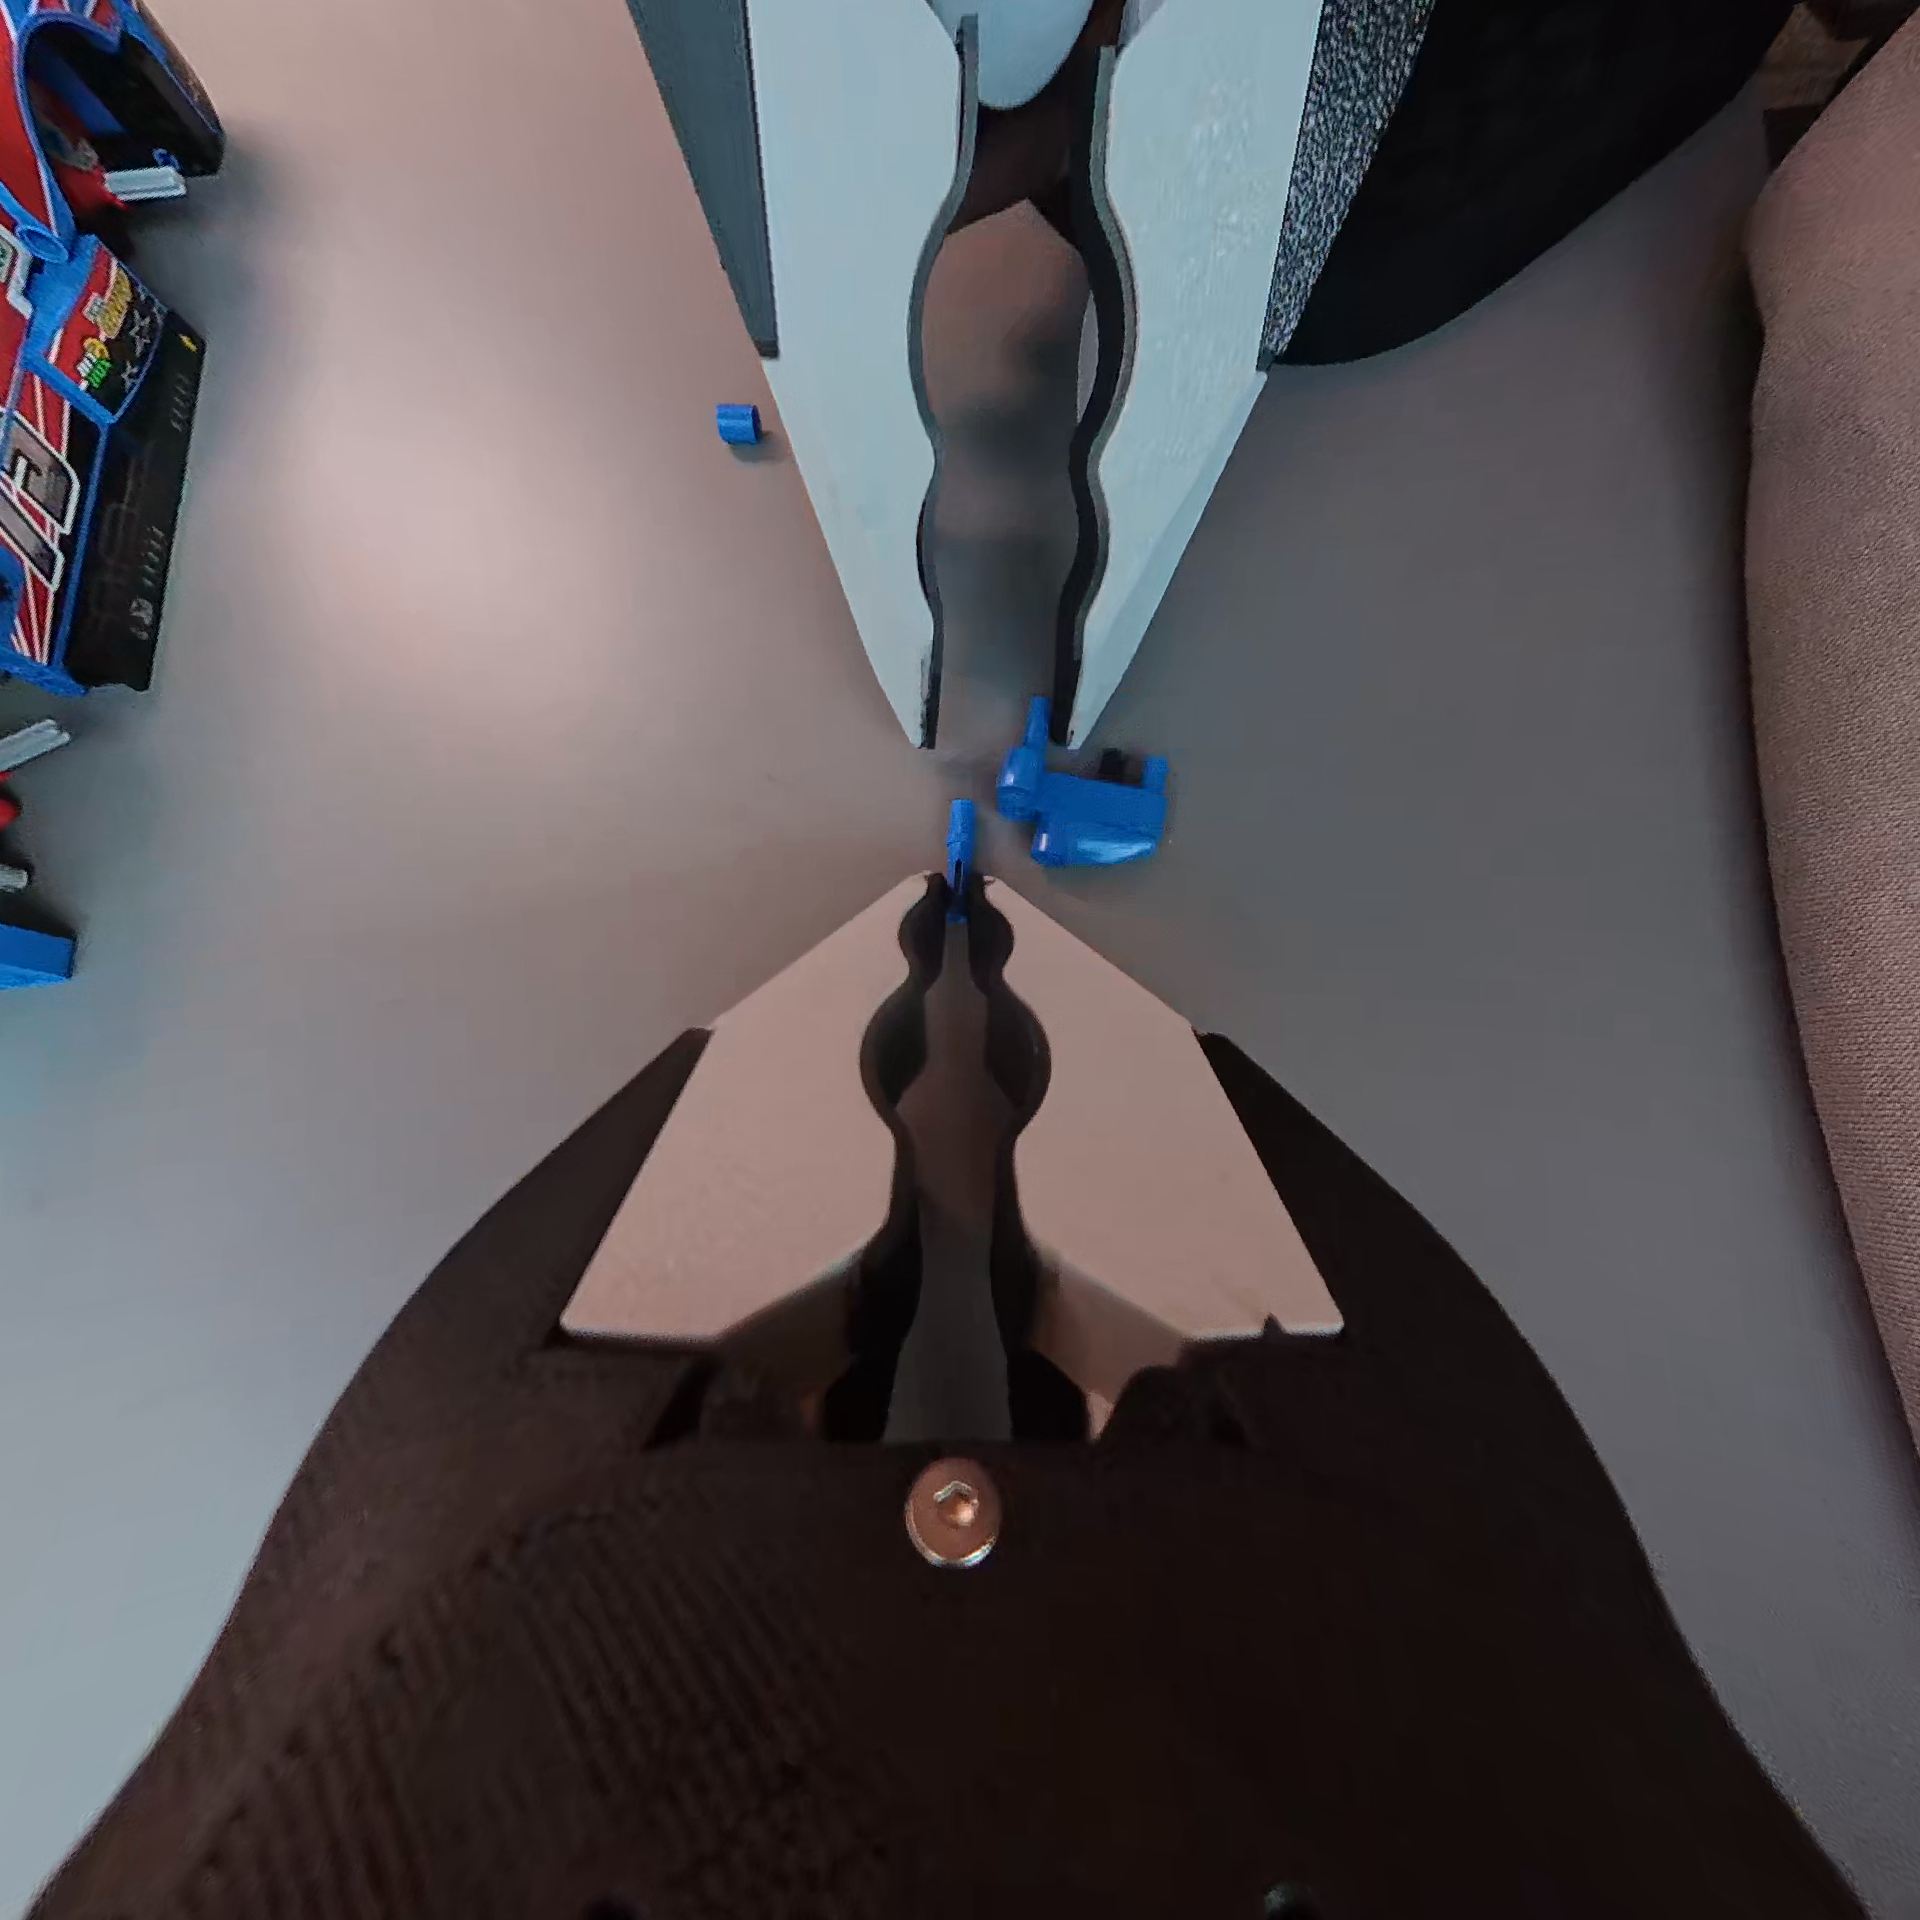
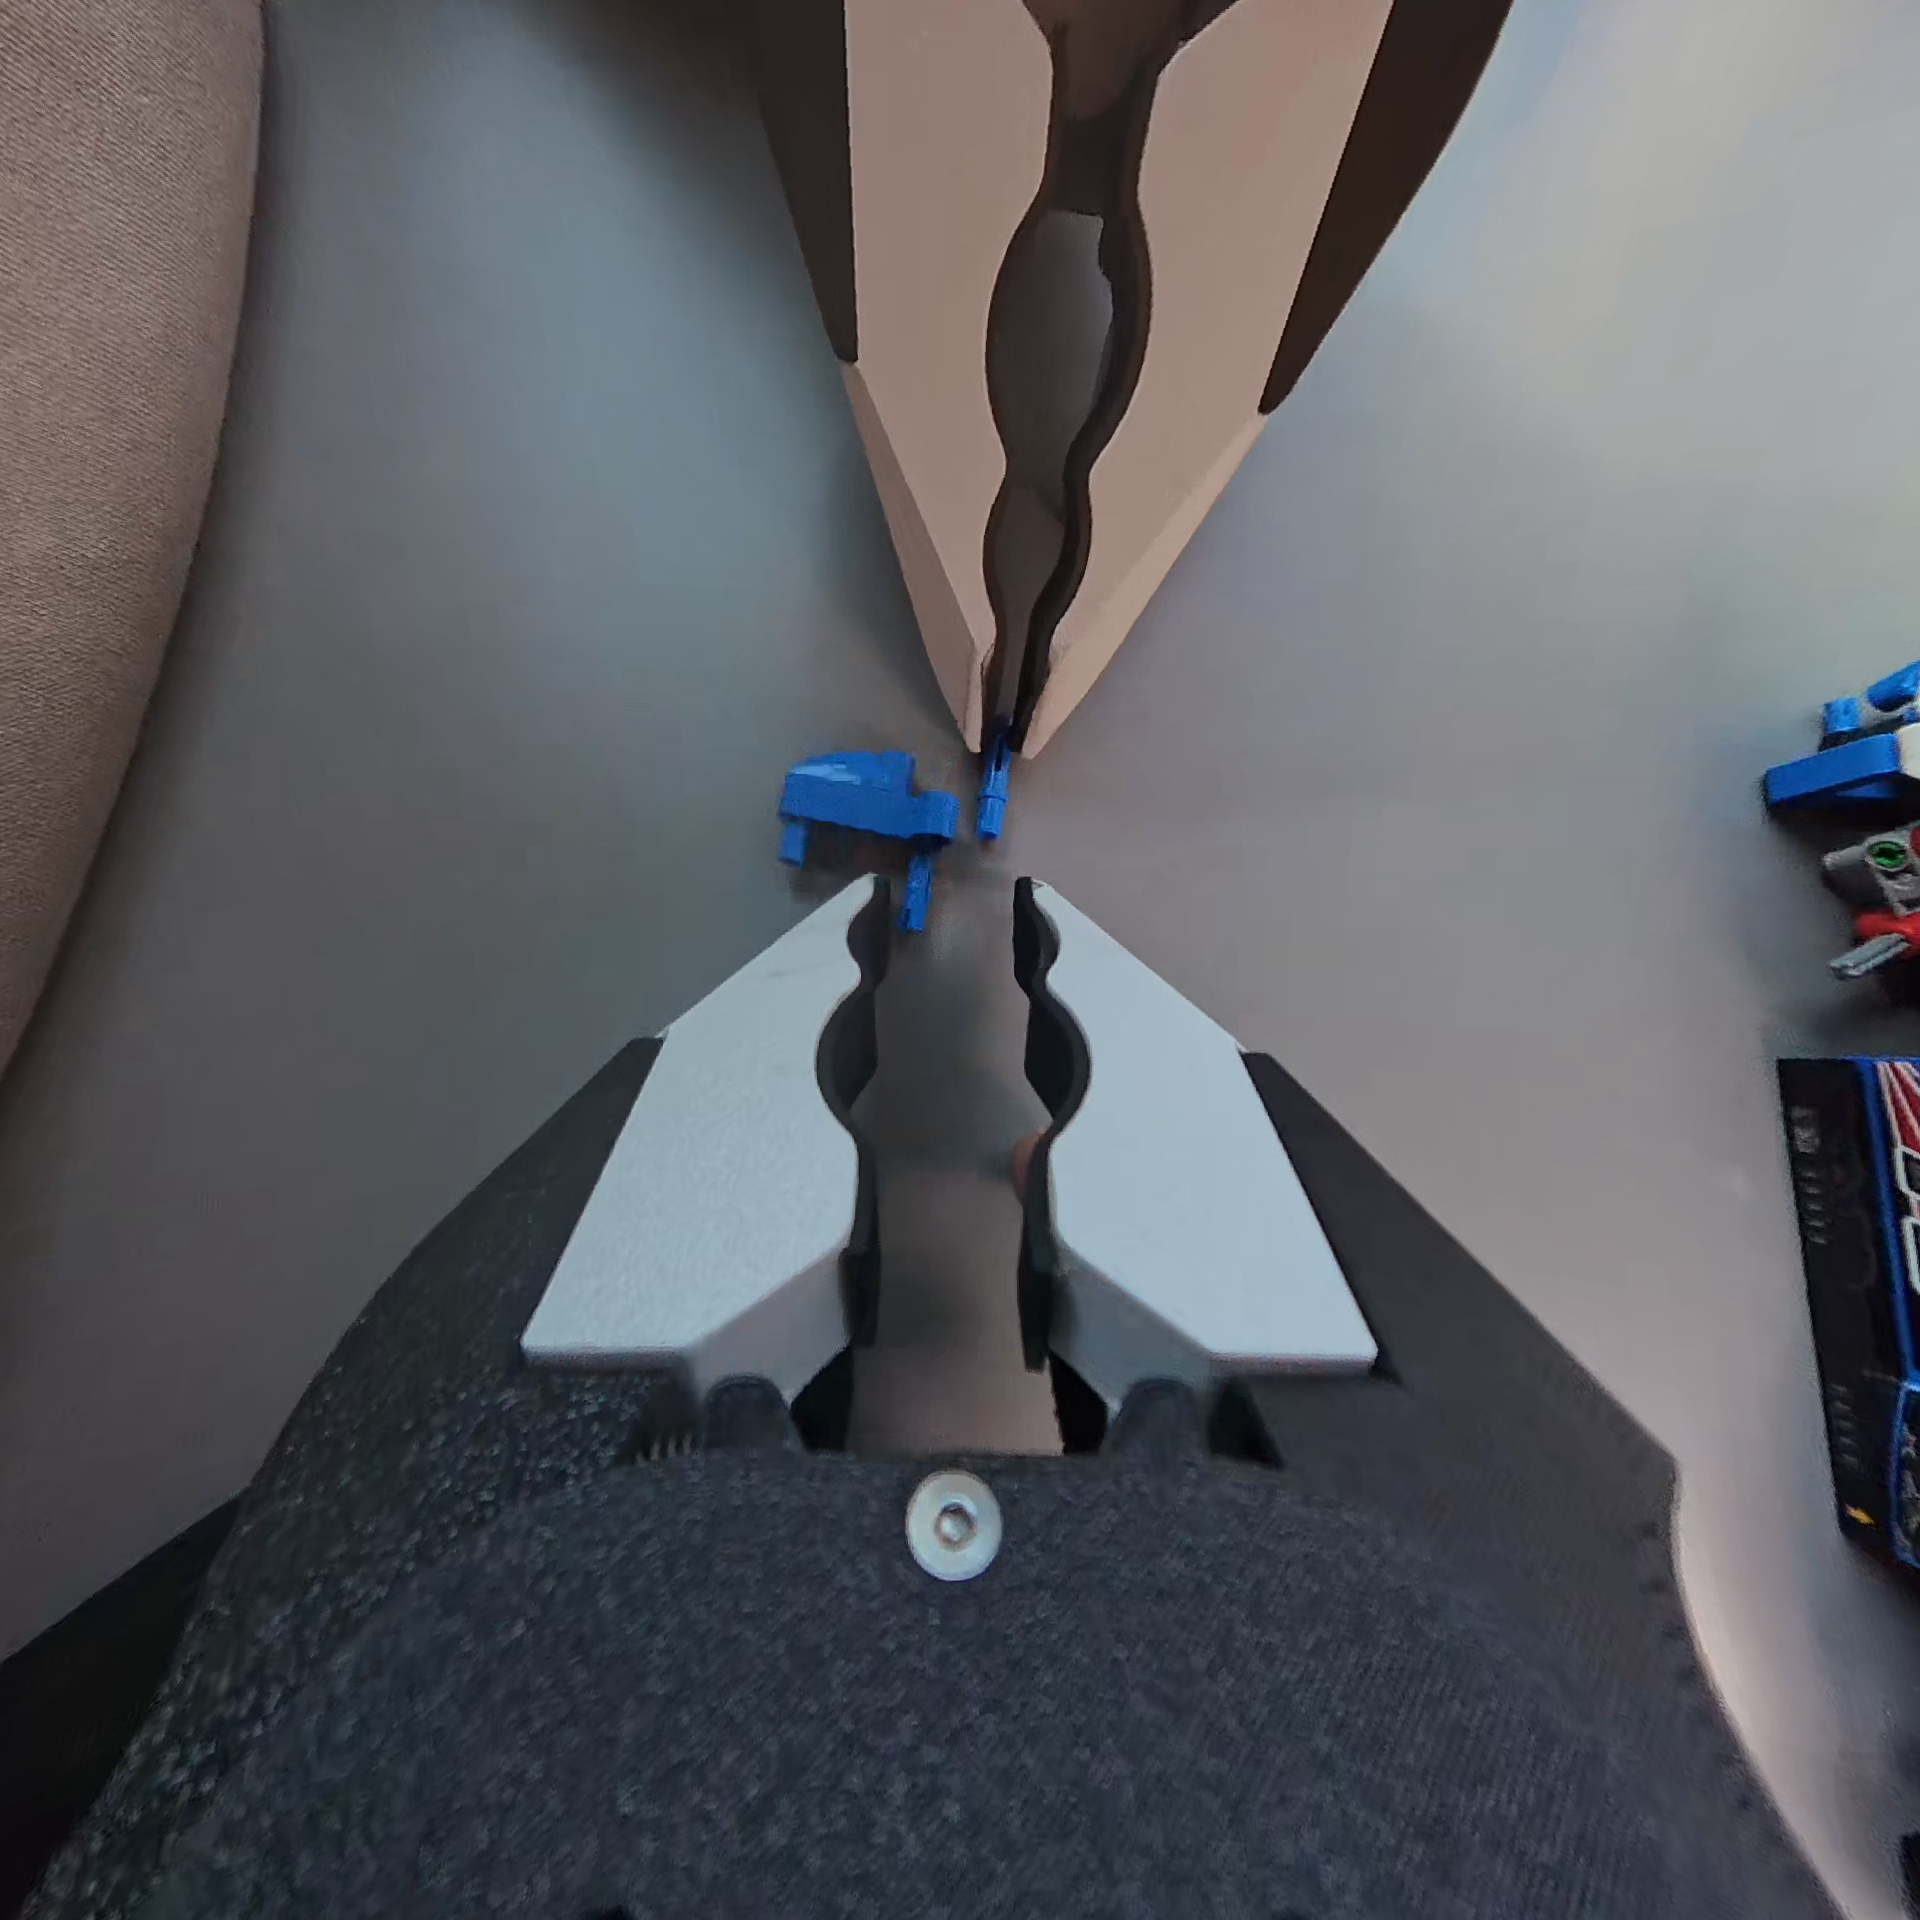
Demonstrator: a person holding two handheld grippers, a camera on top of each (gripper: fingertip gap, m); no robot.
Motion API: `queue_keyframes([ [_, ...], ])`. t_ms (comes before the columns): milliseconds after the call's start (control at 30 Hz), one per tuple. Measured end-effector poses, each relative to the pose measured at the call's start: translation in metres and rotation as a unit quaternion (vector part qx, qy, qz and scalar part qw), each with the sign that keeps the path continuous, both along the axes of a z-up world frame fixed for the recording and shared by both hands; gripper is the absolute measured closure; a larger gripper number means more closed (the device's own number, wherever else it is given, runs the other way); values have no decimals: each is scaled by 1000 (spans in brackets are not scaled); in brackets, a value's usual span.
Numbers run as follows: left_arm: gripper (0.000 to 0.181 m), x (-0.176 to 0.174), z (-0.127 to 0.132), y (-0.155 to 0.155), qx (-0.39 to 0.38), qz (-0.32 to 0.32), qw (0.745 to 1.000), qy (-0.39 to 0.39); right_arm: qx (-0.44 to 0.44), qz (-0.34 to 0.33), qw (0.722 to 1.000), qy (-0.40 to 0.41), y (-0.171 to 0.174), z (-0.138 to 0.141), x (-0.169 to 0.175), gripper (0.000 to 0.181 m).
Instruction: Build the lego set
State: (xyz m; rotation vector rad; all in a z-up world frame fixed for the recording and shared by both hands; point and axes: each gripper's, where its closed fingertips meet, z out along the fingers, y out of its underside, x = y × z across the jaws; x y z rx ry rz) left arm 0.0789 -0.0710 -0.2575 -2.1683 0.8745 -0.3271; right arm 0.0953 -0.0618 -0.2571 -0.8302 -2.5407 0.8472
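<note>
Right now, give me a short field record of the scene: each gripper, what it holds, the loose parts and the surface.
left gripper: shut on a blue pin, which sticks out past the fingers
right gripper: open, holding nothing
blue assembly: lying on the table, beside the pin, with its own pin next to the right gripper's fingers
small blue piece: loose, farther off
set box: at the table edge
surface: grey table
</note>
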Motion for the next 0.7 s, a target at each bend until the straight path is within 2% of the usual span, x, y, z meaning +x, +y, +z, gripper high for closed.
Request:
queue_keyframes([
  [200, 179, 0, 0, -1, -3, -2, 1000, -7, 12, 7, 1000, 0, -2, 3, 0, 161],
  [433, 179, -4, 0, -8, -4, -13, 1000, -7, -47, 14, 998, 37, -11, 19, 1, 170],
  [567, 179, -3, 0, -10, 6, -23, 1000, 5, -51, 2, 999, 6, -12, 7, -4, 172],
  [700, 179, -3, 0, -11, 10, -24, 1000, 3, -95, 1, 995, -41, -14, 7, -3, 177],
])
